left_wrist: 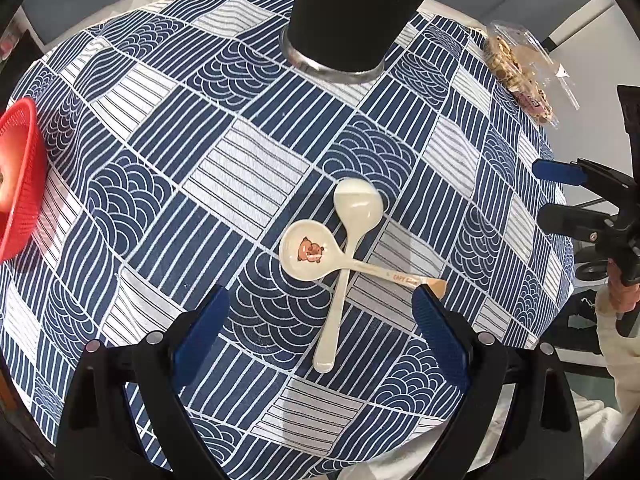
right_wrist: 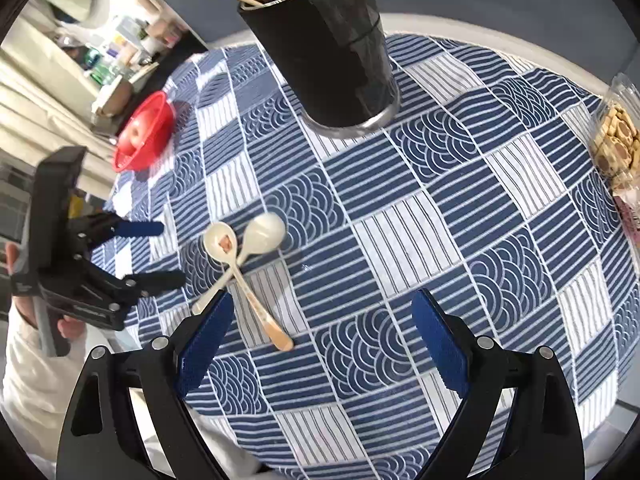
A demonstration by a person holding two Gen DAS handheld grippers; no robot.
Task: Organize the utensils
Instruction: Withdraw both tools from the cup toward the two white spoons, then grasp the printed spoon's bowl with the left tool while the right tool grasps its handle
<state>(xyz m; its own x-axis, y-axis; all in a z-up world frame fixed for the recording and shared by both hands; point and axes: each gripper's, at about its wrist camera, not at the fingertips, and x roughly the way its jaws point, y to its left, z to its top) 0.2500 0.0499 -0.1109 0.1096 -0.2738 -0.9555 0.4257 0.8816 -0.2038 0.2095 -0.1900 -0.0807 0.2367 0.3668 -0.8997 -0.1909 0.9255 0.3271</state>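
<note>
The left tool (left_wrist: 320,320) hangs open over two crossed spoons, plain spoon (left_wrist: 352,236) under printed spoon (left_wrist: 316,252), on the cloth-covered surface (left_wrist: 160,160). The right tool (right_wrist: 320,336) also gapes, empty, near the front edge. Behind stands a black cup (right_wrist: 332,48) of sticks; a red basket (right_wrist: 144,136) left, a snack bag (right_wrist: 616,140) right. The printed handle reads "CAPY".

Just ahead of my left tongs, the handle of the spoon with the cartoon animal (left_wrist: 316,254) carries small orange lettering that starts "CAPY"; the remaining letters are too blurred for me to read. No other text is legible.
</note>
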